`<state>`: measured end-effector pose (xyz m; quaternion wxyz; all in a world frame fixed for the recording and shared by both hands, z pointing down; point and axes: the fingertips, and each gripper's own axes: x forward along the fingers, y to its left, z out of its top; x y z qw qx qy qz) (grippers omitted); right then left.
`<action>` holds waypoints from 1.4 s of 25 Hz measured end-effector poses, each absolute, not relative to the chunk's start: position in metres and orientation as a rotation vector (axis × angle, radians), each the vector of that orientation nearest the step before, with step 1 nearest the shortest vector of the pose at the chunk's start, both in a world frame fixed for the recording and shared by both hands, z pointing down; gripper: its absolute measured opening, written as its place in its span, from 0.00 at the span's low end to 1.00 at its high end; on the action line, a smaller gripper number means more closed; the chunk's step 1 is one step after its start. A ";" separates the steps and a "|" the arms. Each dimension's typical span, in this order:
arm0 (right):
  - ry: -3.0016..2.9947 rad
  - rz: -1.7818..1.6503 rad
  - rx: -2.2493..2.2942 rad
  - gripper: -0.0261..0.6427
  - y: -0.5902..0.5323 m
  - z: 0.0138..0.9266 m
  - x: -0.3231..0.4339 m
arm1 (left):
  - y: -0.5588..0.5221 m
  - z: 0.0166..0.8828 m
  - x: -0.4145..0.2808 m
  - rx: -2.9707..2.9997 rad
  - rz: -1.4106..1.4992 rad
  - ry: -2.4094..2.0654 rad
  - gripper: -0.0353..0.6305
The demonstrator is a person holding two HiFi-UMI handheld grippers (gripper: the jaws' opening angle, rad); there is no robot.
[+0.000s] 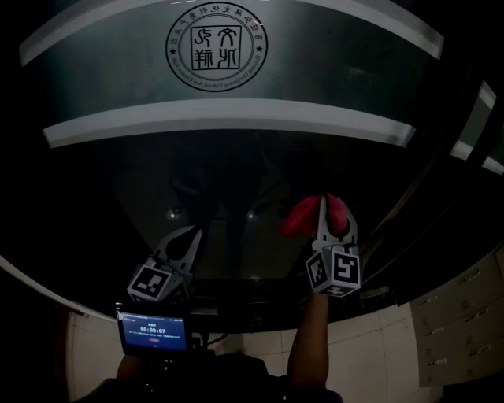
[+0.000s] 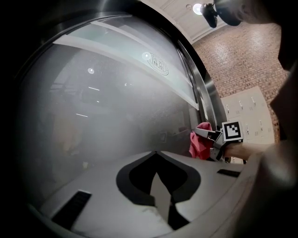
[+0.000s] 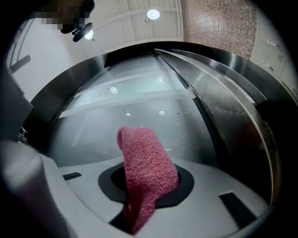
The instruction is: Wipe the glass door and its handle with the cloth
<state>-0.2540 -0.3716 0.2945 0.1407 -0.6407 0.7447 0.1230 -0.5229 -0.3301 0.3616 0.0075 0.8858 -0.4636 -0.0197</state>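
The dark glass door (image 1: 236, 165) fills the head view, with two frosted bands and a round logo (image 1: 216, 46). My right gripper (image 1: 324, 211) is shut on a red-pink cloth (image 1: 302, 216) held close to the glass, low and right of centre. In the right gripper view the cloth (image 3: 146, 172) stands up out of the jaws and hides them, with the glass (image 3: 139, 116) just behind. My left gripper (image 1: 194, 232) is shut on nothing, near the glass at lower left. The left gripper view shows the cloth (image 2: 199, 144) and right gripper (image 2: 208, 135) to its right. A steel upright (image 3: 212, 121) borders the glass.
A small screen (image 1: 153, 330) with a timer sits below the left gripper. White lockers (image 1: 465, 315) stand at the lower right beside the door. A brick wall (image 2: 242, 60) and a ceiling lamp (image 3: 152, 14) show beyond the door frame.
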 end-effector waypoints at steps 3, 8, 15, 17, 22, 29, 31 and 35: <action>2.173 0.386 -1.860 0.17 -0.373 0.293 -0.252 | -0.329 0.363 -0.520 2.765 -0.059 -1.455 0.07; 2.140 0.355 -1.872 0.17 -0.372 0.295 -0.252 | -0.326 0.363 -0.533 2.750 -0.059 -1.482 0.07; 2.111 0.357 -1.894 0.16 -0.357 0.285 -0.276 | -0.319 0.364 -0.565 2.737 -0.057 -1.483 0.07; 2.129 0.376 -1.856 0.16 -0.350 0.278 -0.299 | -0.317 0.364 -0.577 2.731 -0.059 -1.491 0.07; 2.278 0.433 -1.669 0.17 -0.340 0.276 -0.404 | -0.309 0.363 -0.615 2.710 -0.055 -1.533 0.07; 2.517 0.369 -1.284 0.17 -0.335 0.303 -0.595 | -0.294 0.375 -0.704 2.618 -0.015 -1.661 0.07; 2.585 0.343 -1.198 0.17 -0.332 0.312 -0.644 | -0.289 0.378 -0.731 2.590 0.002 -1.708 0.07; 2.661 0.302 -1.065 0.17 -0.330 0.328 -0.723 | -0.276 0.386 -0.771 2.548 0.048 -1.774 0.07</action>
